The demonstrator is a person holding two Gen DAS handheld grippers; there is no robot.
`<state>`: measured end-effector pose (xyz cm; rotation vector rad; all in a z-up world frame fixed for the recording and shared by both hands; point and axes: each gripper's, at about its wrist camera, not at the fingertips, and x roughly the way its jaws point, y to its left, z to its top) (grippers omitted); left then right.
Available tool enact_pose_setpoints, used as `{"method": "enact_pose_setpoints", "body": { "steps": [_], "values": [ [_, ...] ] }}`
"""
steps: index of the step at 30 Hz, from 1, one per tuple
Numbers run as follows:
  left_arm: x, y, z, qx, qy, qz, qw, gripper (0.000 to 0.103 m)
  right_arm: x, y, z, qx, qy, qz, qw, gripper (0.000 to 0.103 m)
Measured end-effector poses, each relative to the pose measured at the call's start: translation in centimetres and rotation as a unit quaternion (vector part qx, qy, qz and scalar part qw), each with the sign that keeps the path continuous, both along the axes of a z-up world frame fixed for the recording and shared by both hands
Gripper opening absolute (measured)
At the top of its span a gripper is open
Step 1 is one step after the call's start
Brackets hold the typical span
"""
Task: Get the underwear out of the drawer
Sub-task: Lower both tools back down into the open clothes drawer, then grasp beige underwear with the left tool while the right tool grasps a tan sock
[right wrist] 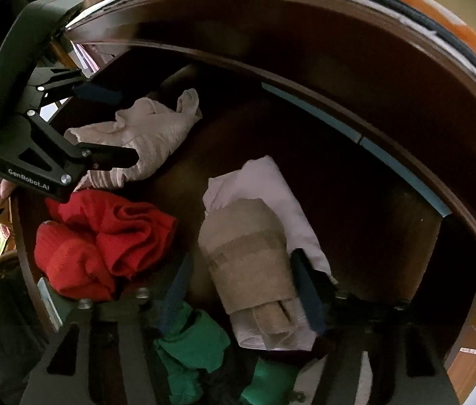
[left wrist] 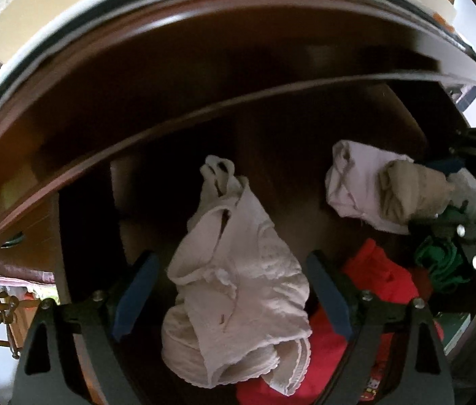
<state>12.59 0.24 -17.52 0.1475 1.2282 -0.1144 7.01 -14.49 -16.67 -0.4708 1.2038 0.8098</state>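
Left wrist view shows my left gripper [left wrist: 233, 287] pointing steeply down into the open wooden drawer [left wrist: 204, 108], its blue-padded fingers [left wrist: 136, 290] spread wide on either side of a crumpled pale pink pair of underwear [left wrist: 238, 290]. The pads stand just beside the cloth; I see no pinch on it. A red garment [left wrist: 376, 276] lies under and beside the right finger, and a green one [left wrist: 440, 263] sits further right. A white piece [left wrist: 349, 182] with a beige folded pair [left wrist: 406, 195] on top lies toward the right side of the drawer, where my right gripper [left wrist: 457, 195] reaches in.

From the right wrist view, my right gripper [right wrist: 241, 290] straddles the beige folded pair [right wrist: 255, 270], which rests on the white piece [right wrist: 271, 182]. Its fingers [right wrist: 309, 300] are partly spread; the right pad touches the bundle's edge, the left stands apart from it. The red garment [right wrist: 103, 243] and green garment [right wrist: 190, 347] lie to the left, and the left gripper [right wrist: 116, 125] hangs over the pink underwear [right wrist: 150, 135].
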Motion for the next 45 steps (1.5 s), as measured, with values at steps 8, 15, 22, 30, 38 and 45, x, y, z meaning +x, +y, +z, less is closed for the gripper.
{"method": "enact_pose_setpoints", "body": {
  "steps": [8,15,22,30,38,45],
  "values": [
    [1.1,-0.3,-0.9,-0.01,0.014,-0.004,0.9998,0.06,0.4,0.8,-1.1,-0.003,0.03,0.006,1.0,0.04],
    [1.2,-1.0,-0.8,-0.021,-0.003,-0.015,0.9997,0.026,0.1,1.4,-0.3,0.022,-0.003,0.025,0.999,0.03],
    [0.2,0.3,-0.6,-0.039,-0.03,-0.022,0.9985,0.014,-0.1,1.1,0.5,0.065,-0.022,0.026,0.997,0.029],
    [-1.2,0.5,0.1,-0.041,-0.07,-0.035,0.9961,0.009,-1.5,1.8,1.1,0.081,-0.052,0.034,0.995,0.029],
    [-4.1,2.6,2.6,-0.047,-0.104,-0.036,0.9928,0.008,-2.3,1.4,0.6,0.091,-0.077,0.031,0.992,0.028],
    [-6.4,3.1,3.5,-0.056,-0.138,-0.035,0.9883,0.008,-3.0,0.2,1.1,0.096,-0.086,0.03,0.991,0.028]
  ]
}}
